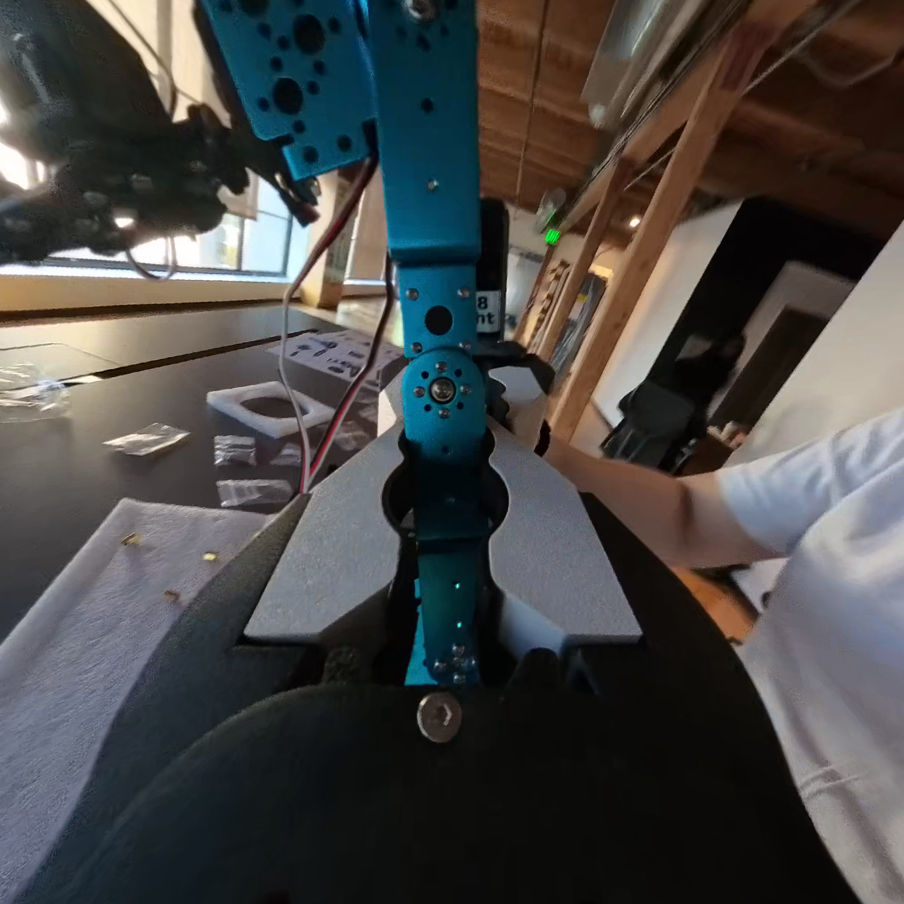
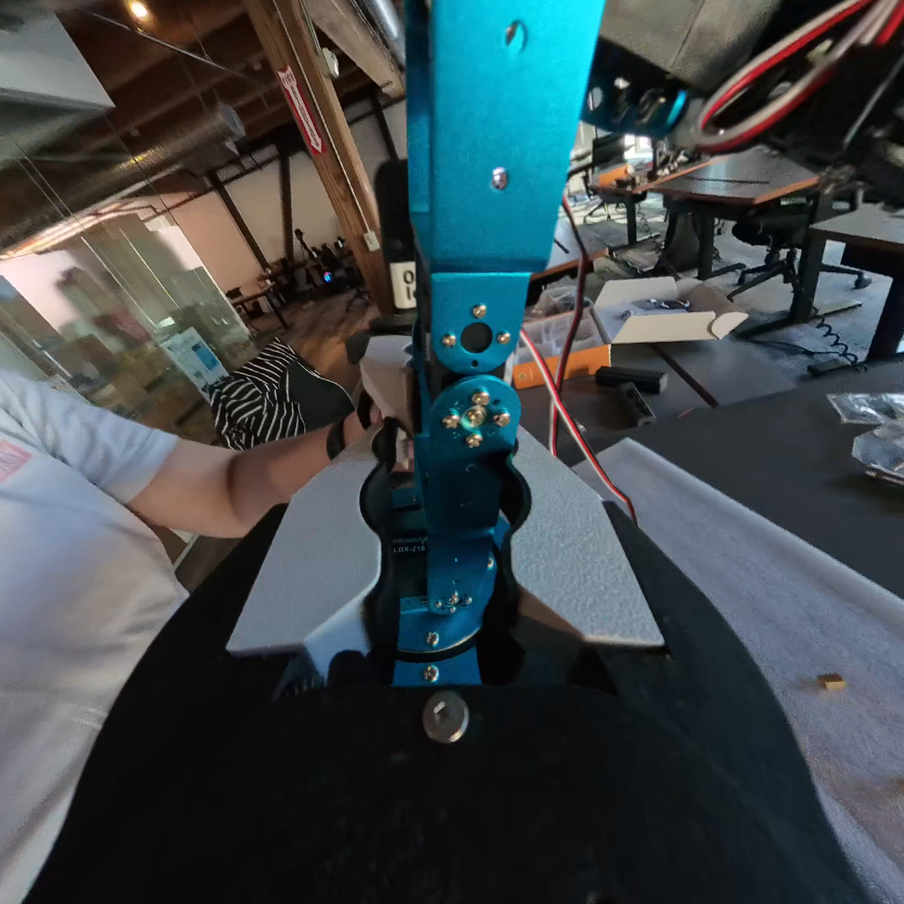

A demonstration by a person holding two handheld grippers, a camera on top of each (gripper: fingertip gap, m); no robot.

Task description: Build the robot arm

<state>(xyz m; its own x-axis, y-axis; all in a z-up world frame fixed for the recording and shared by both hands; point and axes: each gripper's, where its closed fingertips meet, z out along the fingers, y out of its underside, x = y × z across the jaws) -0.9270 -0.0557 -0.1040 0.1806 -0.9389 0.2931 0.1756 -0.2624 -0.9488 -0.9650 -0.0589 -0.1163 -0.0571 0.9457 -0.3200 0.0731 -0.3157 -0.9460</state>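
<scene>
A blue metal robot arm [image 1: 430,146] with servo joints stands upright over a white foam sheet [image 1: 98,611]. My left gripper [image 1: 442,440] is shut on its lower joint, with the grey fingers [image 1: 342,538] on either side. My right gripper [image 2: 447,445] is shut on the same blue robot arm [image 2: 489,146] from the opposite side. Each gripper shows beyond the arm in the other's view: the right one in the left wrist view [image 1: 513,391], the left one in the right wrist view [image 2: 386,381]. Red, white and black wires [image 2: 557,391] hang from the arm.
The foam sheet [image 2: 734,562] lies on a black table [image 1: 73,464] and carries small brass parts [image 2: 830,681]. A white foam frame [image 1: 269,406] and clear plastic bags [image 1: 146,438] lie farther back. An open cardboard box [image 2: 660,313] and a person's forearm [image 2: 205,479] show in the right wrist view. Both grippers' tips are close together, under 4 cm apart.
</scene>
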